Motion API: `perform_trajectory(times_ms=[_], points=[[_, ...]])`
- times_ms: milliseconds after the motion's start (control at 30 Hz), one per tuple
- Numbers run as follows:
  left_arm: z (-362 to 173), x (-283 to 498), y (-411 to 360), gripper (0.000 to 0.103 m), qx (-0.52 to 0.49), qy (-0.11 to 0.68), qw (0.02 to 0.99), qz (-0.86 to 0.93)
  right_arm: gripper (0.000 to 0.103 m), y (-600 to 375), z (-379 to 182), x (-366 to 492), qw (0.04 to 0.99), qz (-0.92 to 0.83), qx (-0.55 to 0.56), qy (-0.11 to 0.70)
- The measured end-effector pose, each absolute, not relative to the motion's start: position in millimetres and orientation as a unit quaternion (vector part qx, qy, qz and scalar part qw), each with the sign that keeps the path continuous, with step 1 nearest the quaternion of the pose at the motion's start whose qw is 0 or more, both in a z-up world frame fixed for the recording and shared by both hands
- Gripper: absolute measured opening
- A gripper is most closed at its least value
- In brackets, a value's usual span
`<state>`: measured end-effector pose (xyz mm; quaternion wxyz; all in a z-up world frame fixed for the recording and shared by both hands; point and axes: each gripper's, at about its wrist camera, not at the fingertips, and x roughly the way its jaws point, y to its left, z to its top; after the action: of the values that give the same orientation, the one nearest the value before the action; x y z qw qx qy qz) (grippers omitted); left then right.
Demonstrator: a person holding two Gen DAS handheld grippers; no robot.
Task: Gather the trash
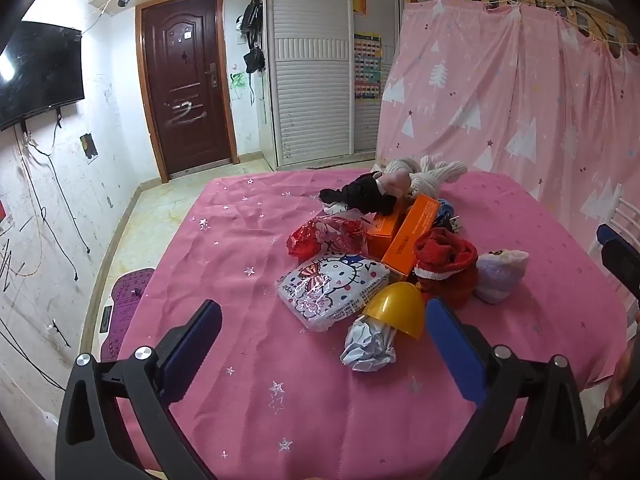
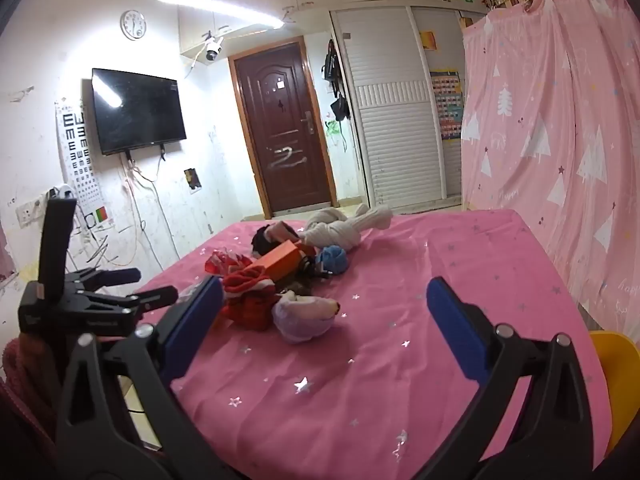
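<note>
A pile lies on the pink star tablecloth (image 1: 256,240). In the left wrist view: a crumpled white paper ball (image 1: 370,348), a yellow plastic half-shell (image 1: 398,308), a Hello Kitty wrapper (image 1: 332,288), a red foil wrapper (image 1: 324,236), orange boxes (image 1: 412,236), red socks (image 1: 444,264) and a pale purple sock (image 1: 500,274). My left gripper (image 1: 322,336) is open and empty, just short of the paper ball. My right gripper (image 2: 324,316) is open and empty, near the purple sock (image 2: 304,316) and red socks (image 2: 250,300). The left gripper's body (image 2: 92,292) shows at left.
Knotted cream cloth (image 1: 424,172) and black cloth (image 1: 364,194) lie at the pile's far end, with a blue item (image 2: 332,258). A pink curtain (image 1: 520,100) hangs right of the table. A yellow chair (image 2: 612,372) stands at the right. Door (image 1: 184,80) and TV (image 2: 136,114) beyond.
</note>
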<state>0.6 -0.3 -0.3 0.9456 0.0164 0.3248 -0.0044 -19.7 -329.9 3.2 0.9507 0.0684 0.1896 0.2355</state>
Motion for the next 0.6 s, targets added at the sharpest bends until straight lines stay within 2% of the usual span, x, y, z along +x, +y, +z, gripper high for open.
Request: perform_trajectory(times_ms=[600], points=[[0.2, -0.3, -0.6, 0.095, 0.017, 0.32, 0.947, -0.004, 0.098, -328.0, 2.6, -20.1, 0.951, 0.236, 0.067, 0.187]])
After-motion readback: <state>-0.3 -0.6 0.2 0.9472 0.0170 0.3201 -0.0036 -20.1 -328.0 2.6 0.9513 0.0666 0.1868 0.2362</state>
